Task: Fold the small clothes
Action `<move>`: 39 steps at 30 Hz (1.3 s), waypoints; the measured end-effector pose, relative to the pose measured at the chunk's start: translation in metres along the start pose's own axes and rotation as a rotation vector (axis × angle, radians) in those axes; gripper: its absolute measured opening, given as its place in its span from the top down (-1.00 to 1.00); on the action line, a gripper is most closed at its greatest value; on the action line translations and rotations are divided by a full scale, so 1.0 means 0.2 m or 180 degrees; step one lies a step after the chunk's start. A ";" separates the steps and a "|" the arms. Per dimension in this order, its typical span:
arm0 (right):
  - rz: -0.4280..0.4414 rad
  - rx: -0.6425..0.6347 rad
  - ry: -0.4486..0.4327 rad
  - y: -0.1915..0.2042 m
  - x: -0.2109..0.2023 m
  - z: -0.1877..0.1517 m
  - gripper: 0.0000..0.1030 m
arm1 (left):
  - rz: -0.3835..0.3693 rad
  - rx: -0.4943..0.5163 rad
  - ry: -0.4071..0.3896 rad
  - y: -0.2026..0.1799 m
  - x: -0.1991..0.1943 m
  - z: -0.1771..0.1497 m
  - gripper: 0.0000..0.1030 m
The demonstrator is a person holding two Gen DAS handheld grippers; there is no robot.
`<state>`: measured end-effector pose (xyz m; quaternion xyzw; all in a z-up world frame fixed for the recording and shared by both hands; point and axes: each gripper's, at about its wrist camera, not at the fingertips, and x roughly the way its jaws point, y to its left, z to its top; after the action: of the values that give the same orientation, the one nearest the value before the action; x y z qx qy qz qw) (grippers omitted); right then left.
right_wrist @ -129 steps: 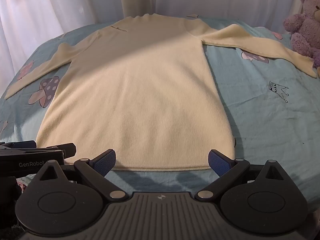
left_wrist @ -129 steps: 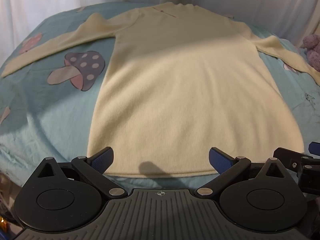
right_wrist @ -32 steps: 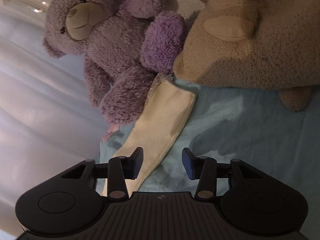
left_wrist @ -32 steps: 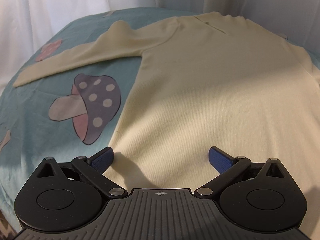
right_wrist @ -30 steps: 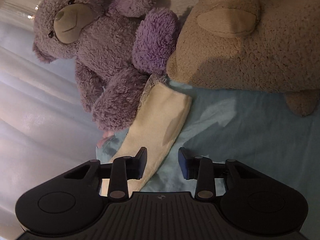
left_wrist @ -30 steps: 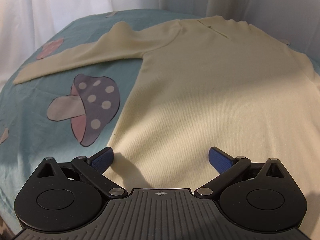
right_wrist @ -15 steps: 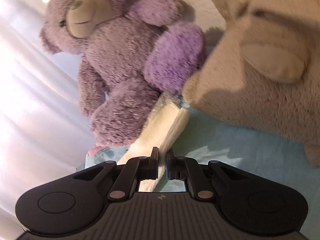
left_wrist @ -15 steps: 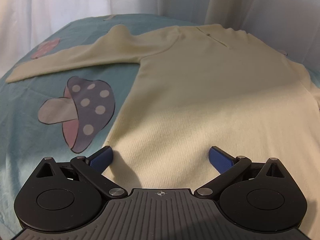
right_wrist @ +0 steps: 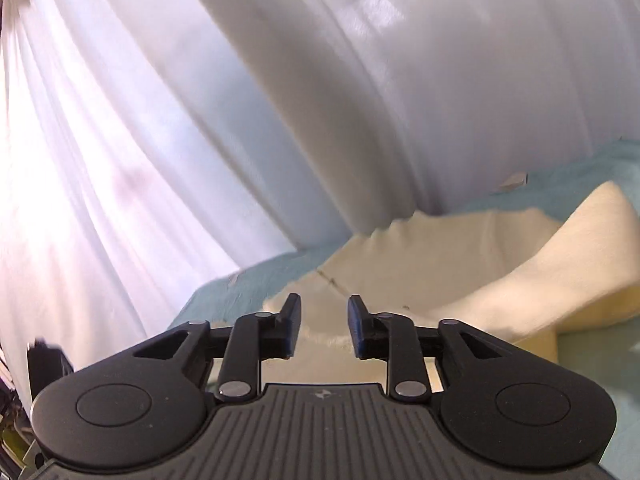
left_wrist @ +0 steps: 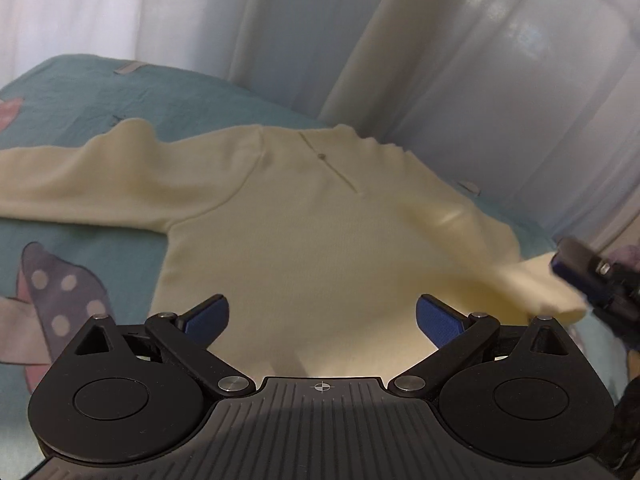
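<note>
Sweater (left_wrist: 328, 248) lies flat on the bedsheet (left_wrist: 80, 92) ahead of your left gripper (left_wrist: 322, 316), which gapes empty. Right sleeve (left_wrist: 536, 292) is folding inward; your right gripper (right_wrist: 324, 330) is opening, apparently releasing it. Next, take the left sleeve (left_wrist: 80, 184).

A teal bedspread (left_wrist: 72, 92) fills the lower ground. A spotted mushroom print (left_wrist: 60, 300) marks its left part; white curtains (left_wrist: 280, 20) hang behind it; a blurred purple thing (left_wrist: 628, 256), perhaps plush, sits at its right edge.

The sweater (left_wrist: 320, 240) lies on the bed (left_wrist: 72, 92), before the curtains (left_wrist: 480, 60).
</note>
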<state>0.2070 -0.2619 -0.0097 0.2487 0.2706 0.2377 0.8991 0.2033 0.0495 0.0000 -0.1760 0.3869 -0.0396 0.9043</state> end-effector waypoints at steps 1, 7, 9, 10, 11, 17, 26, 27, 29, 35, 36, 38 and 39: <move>-0.0072 0.0029 0.0058 0.00 0.00 -0.05 0.16 | -0.0132 -0.0028 0.0035 0.01 0.04 0.04 -0.99; -0.0364 0.0484 0.0170 -0.14 -0.17 -0.22 -0.08 | -0.0409 -0.0490 0.0463 0.09 0.30 0.13 -0.68; -0.0384 0.0681 0.0168 -0.20 -0.22 -0.21 -0.08 | -0.0514 -0.0563 0.0637 0.10 0.39 0.13 -0.55; -0.0405 0.0741 0.0144 -0.22 -0.24 -0.21 -0.08 | -0.0545 -0.0539 0.0585 0.10 0.41 0.14 -0.55; -0.0429 0.0789 0.0110 -0.23 -0.24 -0.20 -0.08 | -0.0540 -0.0500 0.0563 0.10 0.42 0.15 -0.55; -0.0408 0.1075 0.0006 -0.29 -0.30 -0.22 -0.08 | -0.0856 -0.0457 0.0693 0.06 0.51 0.16 -0.24; -0.0550 0.1219 0.0012 -0.35 -0.22 -0.17 -0.05 | -0.0837 -0.0292 0.0501 -0.02 0.49 0.30 0.88; -0.0573 0.1259 0.0015 -0.36 -0.21 -0.16 -0.05 | -0.0861 -0.0282 0.0377 -0.03 0.44 0.34 0.88; -0.0574 0.1344 0.0014 -0.40 -0.18 -0.14 -0.05 | -0.0840 -0.0237 0.0052 -0.02 0.33 0.45 0.88; -0.0782 0.1218 -0.0080 -0.45 -0.12 -0.03 -0.04 | -0.0309 0.0046 -0.0257 0.09 0.27 0.58 0.88; -0.0881 0.1168 -0.0080 -0.45 -0.11 0.00 -0.03 | -0.0317 0.0016 -0.0221 0.11 0.28 0.57 0.88; -0.1105 0.0981 -0.0074 -0.45 -0.07 0.06 -0.03 | -0.0335 -0.0025 -0.0173 0.14 0.29 0.56 0.88; -0.1207 0.0866 -0.0042 -0.45 -0.04 0.08 -0.03 | -0.0337 -0.0008 -0.0174 0.15 0.30 0.55 0.88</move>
<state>0.2380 -0.3406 -0.0472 0.3137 0.3362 0.0242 0.8876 0.3207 0.0958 0.0189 -0.1984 0.3523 -0.0821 0.9109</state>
